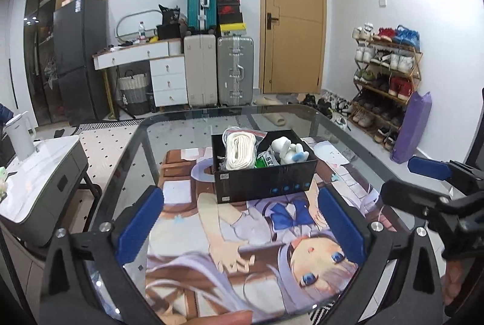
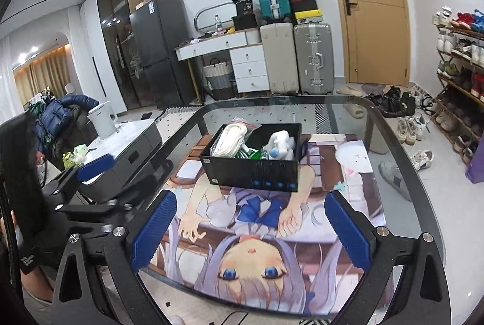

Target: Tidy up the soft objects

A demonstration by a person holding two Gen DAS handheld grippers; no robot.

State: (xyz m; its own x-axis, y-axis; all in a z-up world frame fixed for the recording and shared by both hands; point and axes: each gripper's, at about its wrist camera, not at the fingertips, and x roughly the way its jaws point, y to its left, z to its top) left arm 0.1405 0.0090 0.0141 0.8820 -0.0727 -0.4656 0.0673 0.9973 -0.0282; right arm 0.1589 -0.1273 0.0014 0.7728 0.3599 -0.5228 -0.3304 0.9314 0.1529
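A black box (image 1: 266, 184) (image 2: 251, 170) stands on the printed anime mat (image 1: 211, 249) (image 2: 332, 219) on the glass table. Inside lie a bagged coil of white rope (image 1: 240, 151) (image 2: 228, 137), a white plush toy with blue feet (image 1: 289, 149) (image 2: 279, 143) and a green packet (image 1: 261, 163) (image 2: 249, 154). My left gripper (image 1: 242, 225) is open and empty, hovering over the mat in front of the box. My right gripper (image 2: 251, 234) is also open and empty, in front of the box; it also shows at the right of the left wrist view (image 1: 429, 182).
The glass table (image 1: 145, 161) (image 2: 402, 161) has a dark rim. A low grey cabinet (image 1: 42, 188) (image 2: 127, 149) with a white kettle (image 1: 19, 136) (image 2: 101, 120) stands to the left. Suitcases, a desk, a door and a shoe rack (image 1: 387, 83) line the far wall.
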